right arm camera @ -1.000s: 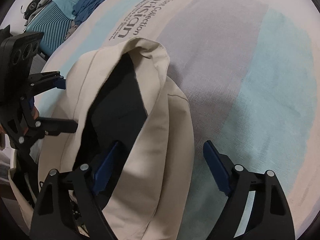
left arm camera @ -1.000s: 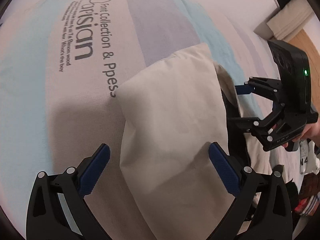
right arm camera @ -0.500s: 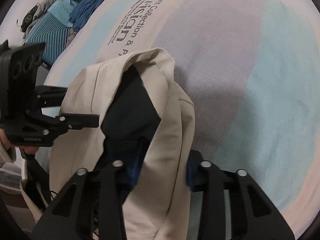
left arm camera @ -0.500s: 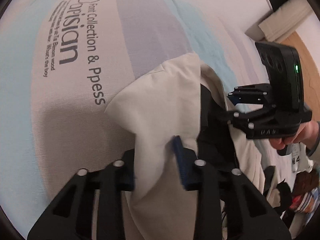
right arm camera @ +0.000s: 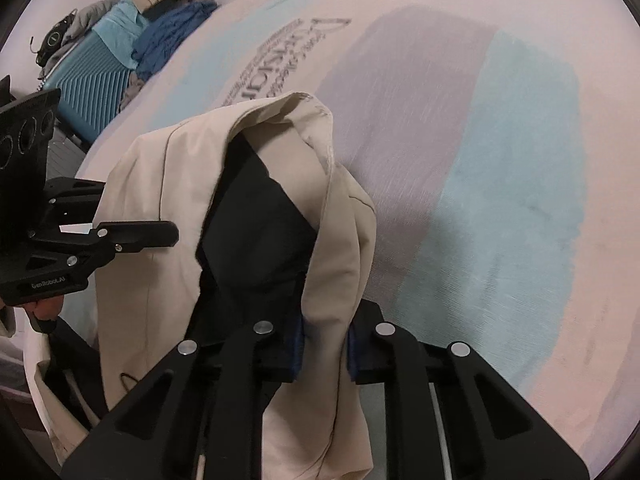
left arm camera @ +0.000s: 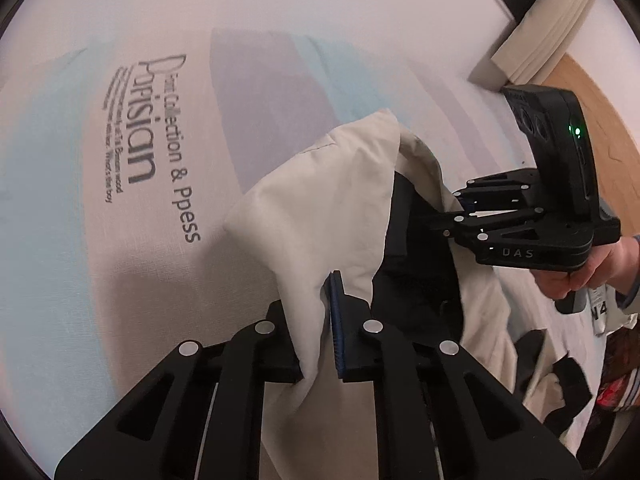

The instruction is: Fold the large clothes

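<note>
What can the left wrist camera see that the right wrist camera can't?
Only the left wrist view shows the cream cushions by the wooden floor, and the printed words sharply.

Only the right wrist view shows the teal suitcase with blue clothes piled on it.

Both show the beige garment with its black lining, bunched on the pastel bedsheet. The left gripper and right gripper each pinch a fold of it; the right's jaws are closing.

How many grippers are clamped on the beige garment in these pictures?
2. The left gripper pinches one beige fold of the garment at the bottom of its own view; the right gripper, jaws closing, pinches another fold beside the dark lining.
</note>
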The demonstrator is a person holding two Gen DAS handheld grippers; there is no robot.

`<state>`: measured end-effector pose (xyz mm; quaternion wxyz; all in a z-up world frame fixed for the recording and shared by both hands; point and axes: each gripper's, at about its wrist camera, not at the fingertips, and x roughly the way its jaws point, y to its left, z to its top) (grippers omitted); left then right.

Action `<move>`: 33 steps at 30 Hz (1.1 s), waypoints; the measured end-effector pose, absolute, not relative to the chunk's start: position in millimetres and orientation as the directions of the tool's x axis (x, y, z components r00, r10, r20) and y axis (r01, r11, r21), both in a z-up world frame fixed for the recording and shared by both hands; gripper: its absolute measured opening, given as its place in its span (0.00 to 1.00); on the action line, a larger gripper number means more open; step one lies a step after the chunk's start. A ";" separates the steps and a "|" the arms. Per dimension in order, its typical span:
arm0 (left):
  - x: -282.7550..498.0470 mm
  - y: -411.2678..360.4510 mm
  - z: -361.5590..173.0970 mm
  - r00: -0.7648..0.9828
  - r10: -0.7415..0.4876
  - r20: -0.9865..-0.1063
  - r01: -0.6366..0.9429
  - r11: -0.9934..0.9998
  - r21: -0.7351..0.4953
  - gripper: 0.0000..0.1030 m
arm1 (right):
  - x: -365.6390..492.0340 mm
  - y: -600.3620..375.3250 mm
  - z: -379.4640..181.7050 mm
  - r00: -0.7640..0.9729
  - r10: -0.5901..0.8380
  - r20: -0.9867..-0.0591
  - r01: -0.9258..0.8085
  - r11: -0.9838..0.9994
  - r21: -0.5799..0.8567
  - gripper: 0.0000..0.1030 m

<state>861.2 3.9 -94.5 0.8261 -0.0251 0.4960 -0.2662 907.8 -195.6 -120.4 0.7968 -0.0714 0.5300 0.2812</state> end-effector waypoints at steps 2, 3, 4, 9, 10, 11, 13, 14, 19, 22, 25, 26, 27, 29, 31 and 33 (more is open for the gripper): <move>852.6 4.2 -85.4 0.383 -0.465 -0.798 0.422 0.857 -0.296 0.09 | 896.2 -197.8 -108.3 0.323 0.360 -0.875 -0.527 0.837 0.150 0.13; 847.9 3.6 -79.2 0.392 -0.465 -0.794 0.425 0.857 -0.293 0.09 | 891.8 -196.9 -103.1 0.340 0.355 -0.871 -0.526 0.839 0.137 0.13; 845.7 2.5 -75.5 0.394 -0.469 -0.791 0.427 0.855 -0.294 0.09 | 885.1 -197.8 -96.6 0.355 0.353 -0.866 -0.523 0.843 0.129 0.13; 814.7 -0.8 -48.3 0.427 -0.471 -0.772 0.440 0.854 -0.277 0.09 | 859.8 -213.8 -69.7 0.395 0.361 -0.845 -0.516 0.848 0.121 0.11; 808.0 2.0 -42.9 0.436 -0.467 -0.770 0.439 0.857 -0.271 0.09 | 855.1 -217.4 -65.7 0.398 0.361 -0.843 -0.519 0.846 0.117 0.11; 804.6 -8.1 -40.1 0.438 -0.464 -0.770 0.437 0.859 -0.269 0.09 | 848.7 -220.0 -60.2 0.403 0.362 -0.841 -0.521 0.846 0.114 0.10; 792.7 -11.7 -31.7 0.452 -0.458 -0.766 0.435 0.862 -0.259 0.09 | 840.5 -223.6 -51.2 0.414 0.359 -0.837 -0.521 0.847 0.105 0.09; 784.9 -14.0 -26.5 0.456 -0.454 -0.766 0.435 0.864 -0.253 0.09 | 837.9 -225.5 -48.1 0.416 0.359 -0.835 -0.520 0.848 0.106 0.09; 755.7 -20.1 -14.9 0.469 -0.433 -0.770 0.426 0.874 -0.232 0.08 | 806.3 -231.7 -33.0 0.440 0.354 -0.825 -0.516 0.852 0.090 0.07; 738.4 -20.7 -9.0 0.485 -0.424 -0.765 0.420 0.880 -0.222 0.07 | 790.3 -233.6 -26.2 0.457 0.352 -0.817 -0.505 0.859 0.088 0.07; 717.8 -21.0 -4.1 0.506 -0.412 -0.758 0.412 0.887 -0.207 0.07 | 770.2 -232.9 -21.5 0.485 0.349 -0.802 -0.502 0.862 0.071 0.07; 710.7 -21.3 -3.7 0.508 -0.413 -0.756 0.412 0.887 -0.208 0.07 | 760.5 -233.7 -21.3 0.492 0.349 -0.798 -0.499 0.864 0.070 0.07; 702.5 -23.2 -3.1 0.514 -0.404 -0.757 0.417 0.888 -0.191 0.07 | 755.3 -231.7 -21.6 0.500 0.346 -0.794 -0.496 0.866 0.065 0.07; 685.3 -27.2 -1.4 0.521 -0.394 -0.757 0.429 0.888 -0.167 0.07 | 742.9 -232.6 -22.5 0.508 0.345 -0.789 -0.490 0.870 0.064 0.07; 671.9 -29.5 -1.6 0.524 -0.387 -0.758 0.431 0.889 -0.155 0.07 | 729.9 -235.4 -22.4 0.523 0.344 -0.780 -0.482 0.874 0.063 0.07; 659.0 -29.5 -1.4 0.536 -0.378 -0.755 0.420 0.895 -0.150 0.07 | 715.6 -234.8 -21.8 0.537 0.342 -0.771 -0.478 0.876 0.055 0.07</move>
